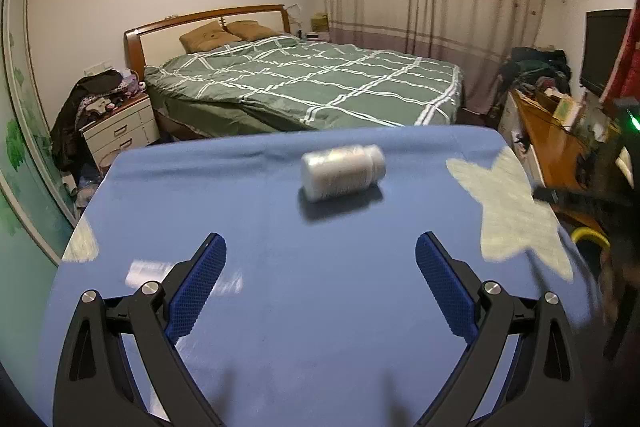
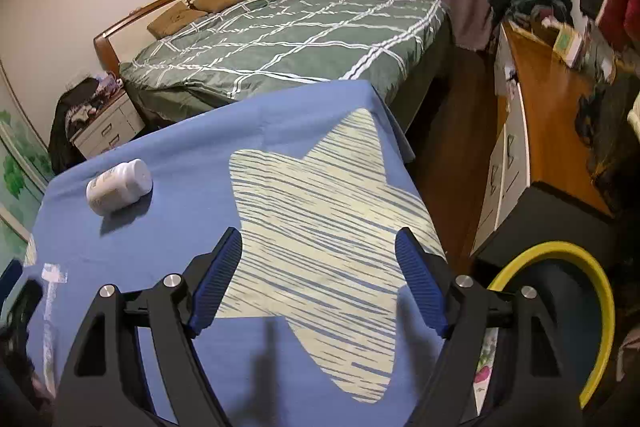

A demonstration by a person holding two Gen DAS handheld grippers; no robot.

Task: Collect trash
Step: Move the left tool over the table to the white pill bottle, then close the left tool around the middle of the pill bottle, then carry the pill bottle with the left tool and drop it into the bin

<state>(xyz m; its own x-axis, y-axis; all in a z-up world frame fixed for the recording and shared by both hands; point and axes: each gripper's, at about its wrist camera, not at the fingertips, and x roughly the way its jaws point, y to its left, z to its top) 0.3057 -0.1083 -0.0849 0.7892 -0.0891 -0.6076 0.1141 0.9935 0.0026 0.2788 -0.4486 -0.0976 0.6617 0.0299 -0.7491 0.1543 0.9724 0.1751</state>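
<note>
Jaws wide both grippers, L gripper (image 1: 320, 259) facing bottle (image 1: 343, 171)

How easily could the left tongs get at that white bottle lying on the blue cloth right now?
Probably yes. The left tongs are open and pointed almost straight at the white bottle, which lies on its side on the blue cloth. Only bare cloth shows between them, and nothing crowds the bottle.
</note>
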